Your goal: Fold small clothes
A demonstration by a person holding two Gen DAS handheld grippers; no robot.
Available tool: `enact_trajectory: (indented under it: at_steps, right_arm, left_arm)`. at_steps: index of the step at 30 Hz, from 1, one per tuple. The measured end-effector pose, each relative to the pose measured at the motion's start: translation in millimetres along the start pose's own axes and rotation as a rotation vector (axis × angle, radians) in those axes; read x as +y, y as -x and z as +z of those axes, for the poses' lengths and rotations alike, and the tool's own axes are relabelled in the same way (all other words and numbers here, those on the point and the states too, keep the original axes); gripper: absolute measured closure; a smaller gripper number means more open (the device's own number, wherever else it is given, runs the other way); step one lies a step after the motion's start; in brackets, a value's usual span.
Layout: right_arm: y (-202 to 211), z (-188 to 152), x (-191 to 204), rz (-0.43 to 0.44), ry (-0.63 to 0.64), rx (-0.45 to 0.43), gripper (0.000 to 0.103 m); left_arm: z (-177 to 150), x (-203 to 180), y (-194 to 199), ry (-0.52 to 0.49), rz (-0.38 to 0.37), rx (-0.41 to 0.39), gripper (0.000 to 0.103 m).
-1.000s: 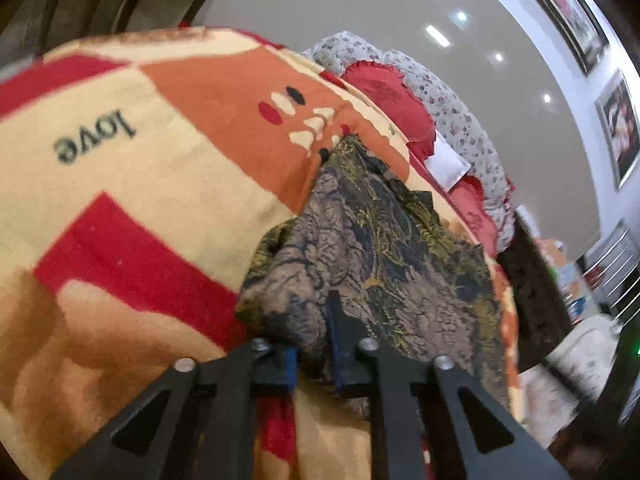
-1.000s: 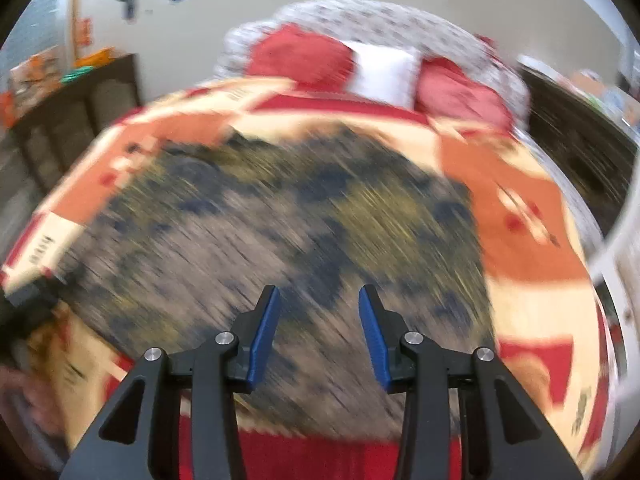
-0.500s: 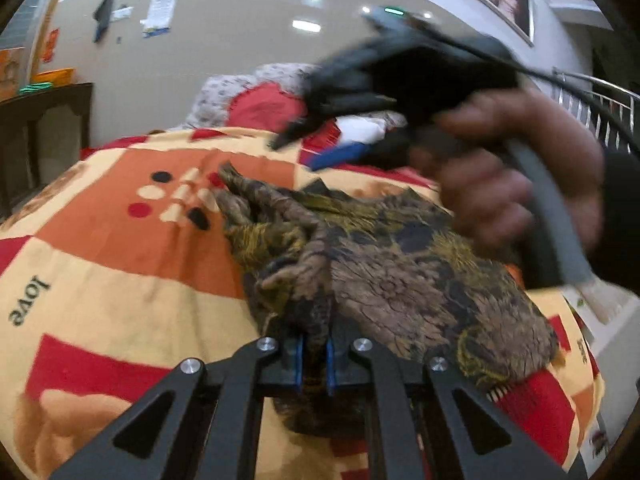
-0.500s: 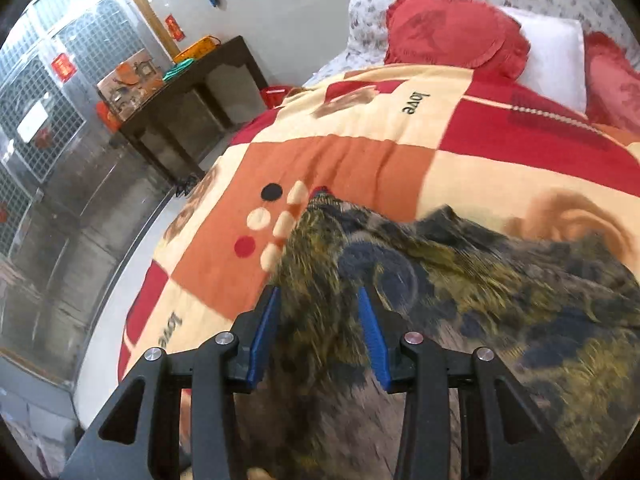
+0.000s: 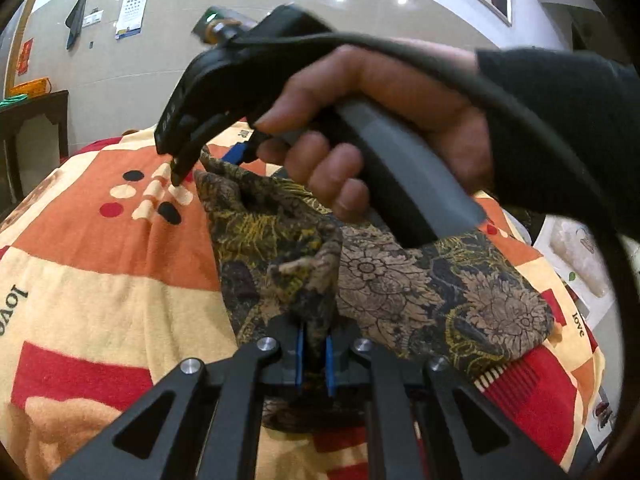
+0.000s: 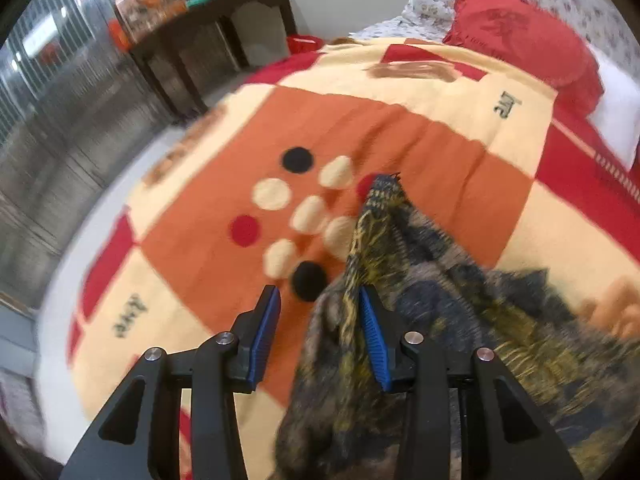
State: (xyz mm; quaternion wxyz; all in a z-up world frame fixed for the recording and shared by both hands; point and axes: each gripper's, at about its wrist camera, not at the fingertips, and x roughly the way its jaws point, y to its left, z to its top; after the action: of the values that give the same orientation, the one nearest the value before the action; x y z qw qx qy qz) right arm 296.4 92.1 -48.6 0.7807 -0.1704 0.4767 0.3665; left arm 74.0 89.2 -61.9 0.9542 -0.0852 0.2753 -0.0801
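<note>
Patterned garment (image 5: 400, 280), a small piece of dark cloth printed with gold and tan flowers, is seen lying crumpled on a bed covered by a patchwork blanket (image 5: 100, 240) in orange, cream and red. One bunched edge of the cloth is pinched in the left claw (image 5: 314, 354), whose blue pads are closed tight on a gathered ridge of fabric at the near side. From that pinch the cloth spreads away and to the right, with a narrow corner pointing toward a cluster of cream, black and red dots printed on the blanket.

At that far corner the right claw (image 6: 320, 336) is positioned, held by a person's hand (image 5: 380, 120) in a dark sleeve. Its jaws are parted, and a raised fold of the garment is seen between them, lying against the right pad only; nothing is clamped.

The cloth is judged to be light, thin and limp, with no stiffness of its own, so it is expected to sag and wrinkle wherever it is unsupported. A hold is best taken at corners or along a hem, two points well apart, so that an edge can be drawn straight.

Beyond the blanket, red and floral pillows (image 6: 528, 40) are seen at the head of the bed, and a dark sideboard (image 6: 208, 28) against the wall.
</note>
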Motion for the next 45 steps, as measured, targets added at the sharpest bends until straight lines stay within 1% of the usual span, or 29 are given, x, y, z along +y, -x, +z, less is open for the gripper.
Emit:
enact_trajectory:
  at_steps: [1,2,3,4,7,11,13,18,21,26,31,35,40,42,45]
  right_arm:
    - [-5.6,2.3,0.0,-0.047,0.013,0.026,0.062]
    - [-7.0,2.1,-1.4,-0.063,0.019,0.035,0.065]
    - [-10.8,2.6,-2.0,-0.074,0.033,0.053,0.081]
    - [-12.5,2.8,-3.0,-0.086,0.034,0.063,0.089]
    - [-7.5,2.0,-10.4,-0.081,0.006,0.048,0.092]
    - [6.0,-3.5,-23.8,-0.078,-0.048,0.021,0.094]
    - [12.8,-5.4,-29.8,-0.074,-0.076,0.005,0.094]
    - [35.1,-19.5,-49.0,-0.065,-0.129,-0.027,0.094]
    - [47.6,-25.9,-63.0,-0.076,-0.153,-0.039,0.095]
    - [78.4,-43.9,-101.1,-0.107,-0.193,-0.05,0.095]
    - [107.1,-64.4,-138.1,-0.133,-0.217,-0.057,0.095]
    - [132.3,-82.6,-164.4,-0.157,-0.22,-0.066,0.095]
    - [151.5,-108.2,-196.2,-0.2,-0.209,-0.038,0.095]
    - [154.9,-117.5,-207.0,-0.21,-0.21,-0.027,0.095]
    - [155.5,-136.9,-229.5,-0.214,-0.243,-0.016,0.095]
  left_arm:
    - [-0.1,-1.1,0.2,-0.005,-0.003,0.0,0.096]
    - [0.6,0.3,-0.3,-0.007,-0.005,0.0,0.096]
    - [0.7,0.1,-0.3,-0.009,-0.005,0.001,0.096]
    - [0.8,1.1,-0.4,-0.008,-0.006,0.002,0.096]
    - [0.8,6.1,-2.2,0.016,-0.02,0.013,0.096]
    - [0.8,22.8,-10.3,0.101,-0.033,0.057,0.097]
    - [4.3,29.0,-10.1,0.144,-0.027,0.073,0.098]
    - [16.6,24.8,4.3,0.209,-0.054,0.067,0.098]
    - [22.9,13.9,10.9,0.203,-0.072,0.066,0.098]
    - [38.0,-28.0,16.0,0.121,-0.126,0.071,0.099]
    - [49.5,-86.0,7.8,0.041,-0.2,0.09,0.099]
    - [53.3,-128.0,-1.9,0.003,-0.244,0.111,0.099]
    - [48.4,-180.4,-19.8,-0.058,-0.28,0.157,0.099]
    - [43.3,-194.8,-30.7,-0.068,-0.285,0.178,0.099]
    - [33.8,-216.5,-45.6,-0.094,-0.286,0.204,0.099]
